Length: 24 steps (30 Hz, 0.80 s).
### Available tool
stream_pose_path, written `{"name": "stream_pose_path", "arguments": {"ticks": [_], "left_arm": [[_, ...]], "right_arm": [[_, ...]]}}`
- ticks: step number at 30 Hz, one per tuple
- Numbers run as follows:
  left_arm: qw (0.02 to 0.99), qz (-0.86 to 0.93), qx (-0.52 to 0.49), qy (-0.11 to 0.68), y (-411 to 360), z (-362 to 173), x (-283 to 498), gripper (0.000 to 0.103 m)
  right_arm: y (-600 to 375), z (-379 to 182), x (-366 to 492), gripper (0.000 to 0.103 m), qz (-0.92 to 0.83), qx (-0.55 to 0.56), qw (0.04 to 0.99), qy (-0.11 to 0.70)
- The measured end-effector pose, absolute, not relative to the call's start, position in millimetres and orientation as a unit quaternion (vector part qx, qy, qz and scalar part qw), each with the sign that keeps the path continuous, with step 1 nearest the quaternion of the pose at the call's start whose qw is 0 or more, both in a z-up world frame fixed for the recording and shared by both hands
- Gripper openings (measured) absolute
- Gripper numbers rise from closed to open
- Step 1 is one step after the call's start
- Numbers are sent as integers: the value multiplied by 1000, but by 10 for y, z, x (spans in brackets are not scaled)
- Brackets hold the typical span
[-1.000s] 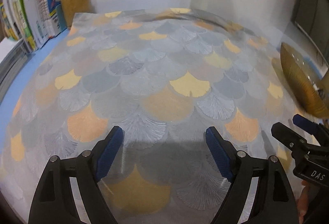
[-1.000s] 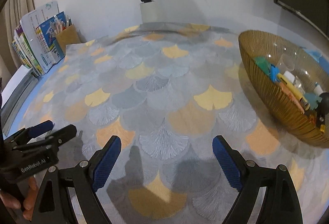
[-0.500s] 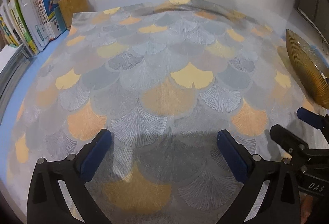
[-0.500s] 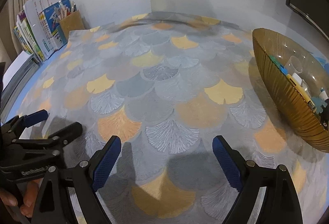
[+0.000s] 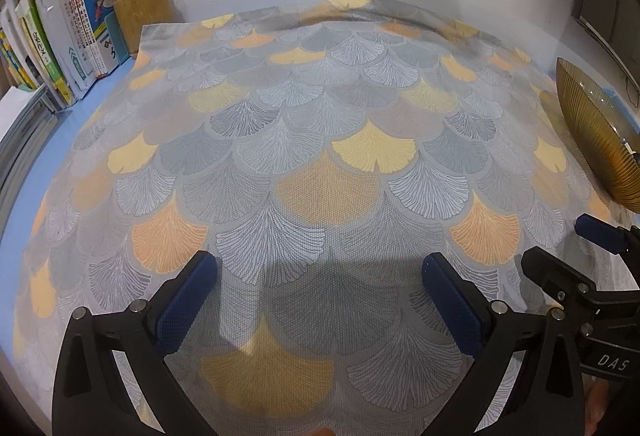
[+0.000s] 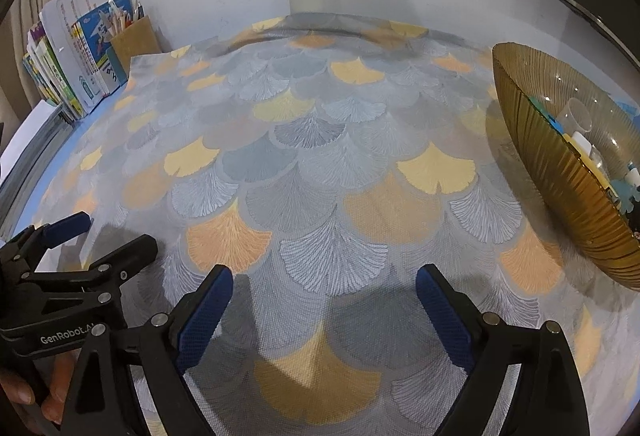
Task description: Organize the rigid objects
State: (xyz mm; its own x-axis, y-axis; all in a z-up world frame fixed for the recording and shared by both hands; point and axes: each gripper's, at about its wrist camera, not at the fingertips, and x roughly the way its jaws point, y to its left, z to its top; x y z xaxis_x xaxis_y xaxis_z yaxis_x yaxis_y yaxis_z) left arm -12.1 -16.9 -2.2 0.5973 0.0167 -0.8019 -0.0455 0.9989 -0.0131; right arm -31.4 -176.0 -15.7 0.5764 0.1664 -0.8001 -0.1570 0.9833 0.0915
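While both my left gripper point(image 5: 318, 300) and right gripper point(image 6: 322, 302) hover wide open and empty, the small items sit in the bowl point(image 6: 548, 172) at the table's right edge; reach in gently.

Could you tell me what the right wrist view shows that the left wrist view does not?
Only the right wrist view looks into the amber glass bowl, showing small items inside. Only the left wrist view shows the right gripper from the side. Both share the ginkgo-patterned tablecloth, books, the pencil holder, and open, empty left gripper.
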Motion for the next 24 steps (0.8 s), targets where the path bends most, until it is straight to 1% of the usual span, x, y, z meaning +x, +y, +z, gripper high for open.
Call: {"name": "stream_pose_path", "arguments": {"ticks": [12, 24], "left_arm": [[893, 19, -16, 449, -172, -23, -121, 103], [893, 20, -17, 449, -177, -23, -117, 103]], "right_arm": [[-1731, -173, -282, 102, 88, -5, 884, 459], [-1706, -189, -268, 103, 86, -19, 882, 464]]}}
